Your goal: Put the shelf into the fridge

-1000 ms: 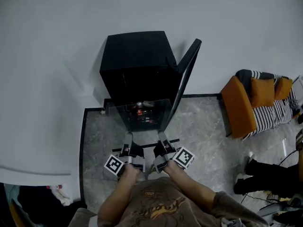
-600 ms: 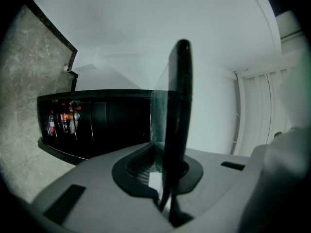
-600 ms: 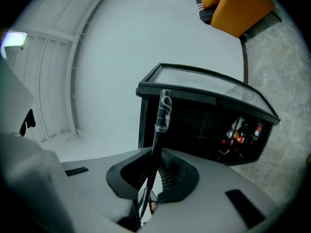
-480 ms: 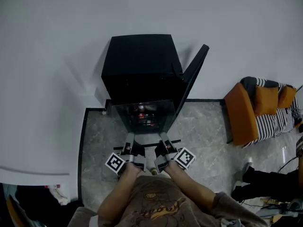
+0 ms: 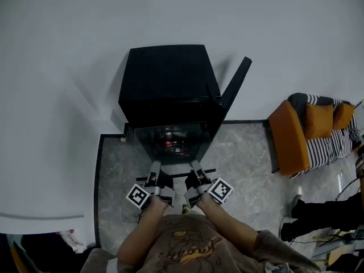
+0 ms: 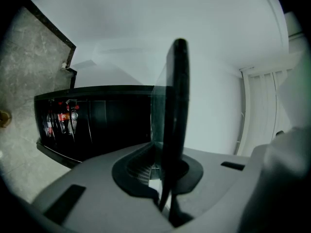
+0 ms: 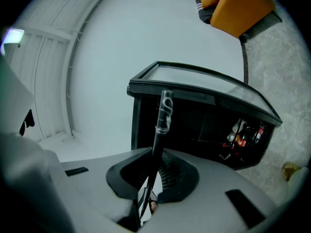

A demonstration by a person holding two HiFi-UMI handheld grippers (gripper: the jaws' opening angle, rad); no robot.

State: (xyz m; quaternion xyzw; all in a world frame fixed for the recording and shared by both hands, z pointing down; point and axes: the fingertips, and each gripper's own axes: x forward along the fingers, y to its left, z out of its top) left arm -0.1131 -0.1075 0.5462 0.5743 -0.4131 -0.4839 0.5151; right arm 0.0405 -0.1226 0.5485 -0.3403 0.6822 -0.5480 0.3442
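Observation:
A small black fridge (image 5: 165,78) stands against the white wall, its door (image 5: 234,84) swung open to the right. Bottles (image 6: 60,118) show inside the dark opening. I hold a glass shelf (image 5: 170,144) with a dark rim level in front of that opening, its far edge at the fridge mouth. My left gripper (image 5: 153,165) is shut on the near edge's left part and my right gripper (image 5: 194,164) on its right part. The left gripper view shows the rim (image 6: 176,106) edge-on between the jaws, and so does the right gripper view (image 7: 163,125).
An orange sofa (image 5: 296,135) with striped cushions stands at the right on the grey stone floor (image 5: 244,158). Dark shoes and legs of a person (image 5: 307,220) are at the lower right. A small brass-coloured thing (image 7: 290,171) lies on the floor near my feet.
Both grippers have carried the shelf forward towards the fridge; its far edge now sits at the opening. The grips are unchanged.

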